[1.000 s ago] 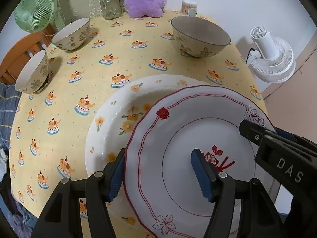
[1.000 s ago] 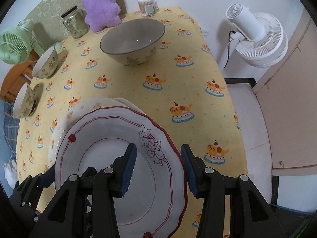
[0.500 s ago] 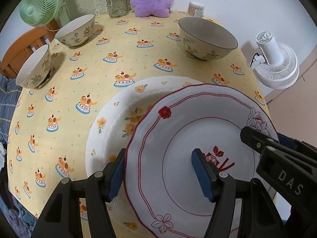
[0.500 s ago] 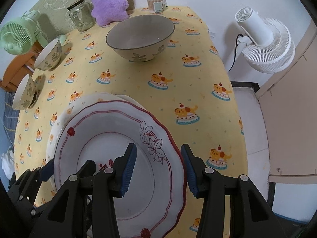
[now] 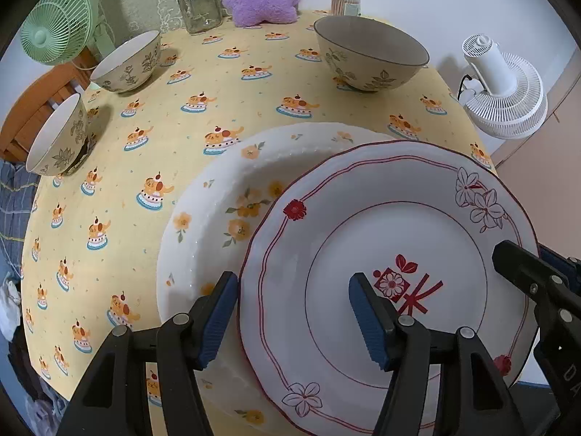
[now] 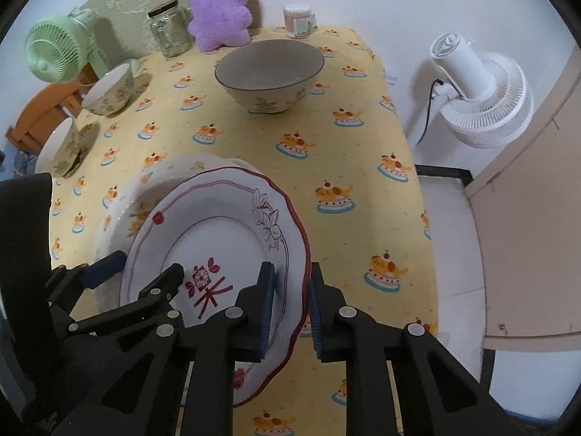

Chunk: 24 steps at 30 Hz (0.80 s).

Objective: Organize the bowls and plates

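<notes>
Yellow tablecloth [image 5: 225, 83] carries the orange-flower plate [image 5: 203, 225]; red-rimmed plate [image 6: 225, 239] overlaps it. Right gripper [image 6: 290, 312] clamps its right rim; left gripper [image 5: 294, 321], closing slightly, straddles its left rim.

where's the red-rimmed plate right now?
Near table edge in both wrist views: the red-rimmed plate overlaps the orange-flower plate, its right rim pinched by the right gripper, its left rim between the left gripper's fingers.

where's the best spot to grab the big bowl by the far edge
Grip the big bowl by its rim, from above, one finger inside and one outside. It stands upright and open, its wall looks too wide to span, and the cloth around it is bare.
</notes>
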Available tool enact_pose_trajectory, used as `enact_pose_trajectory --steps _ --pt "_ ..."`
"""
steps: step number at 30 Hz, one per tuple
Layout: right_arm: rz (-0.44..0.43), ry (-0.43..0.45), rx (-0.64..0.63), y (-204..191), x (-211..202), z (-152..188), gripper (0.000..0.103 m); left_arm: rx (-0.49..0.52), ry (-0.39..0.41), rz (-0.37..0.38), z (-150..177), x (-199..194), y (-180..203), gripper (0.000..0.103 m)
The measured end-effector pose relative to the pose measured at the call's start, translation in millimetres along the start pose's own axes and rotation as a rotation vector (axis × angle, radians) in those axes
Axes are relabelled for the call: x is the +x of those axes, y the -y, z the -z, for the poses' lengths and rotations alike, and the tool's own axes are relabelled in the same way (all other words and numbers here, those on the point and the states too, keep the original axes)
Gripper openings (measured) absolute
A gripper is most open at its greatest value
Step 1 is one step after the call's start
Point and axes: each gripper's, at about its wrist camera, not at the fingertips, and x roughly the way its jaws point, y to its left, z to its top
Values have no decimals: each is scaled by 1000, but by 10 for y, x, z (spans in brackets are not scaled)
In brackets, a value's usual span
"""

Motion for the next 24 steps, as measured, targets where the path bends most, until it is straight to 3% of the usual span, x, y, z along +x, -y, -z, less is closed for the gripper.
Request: enact_pose_trajectory --steps 7,15,24 --pt "7 24 -19 -57 -7 -69 20 54 69 -8 -23 -146 70 63" --pt "9 62 -67 -203 -31 -232 20 7 62 -26 -59 -157 -112 64" --pt "6 26 -35 -216 134 -269 24 -25 58 -48 -62 -116 -313 64"
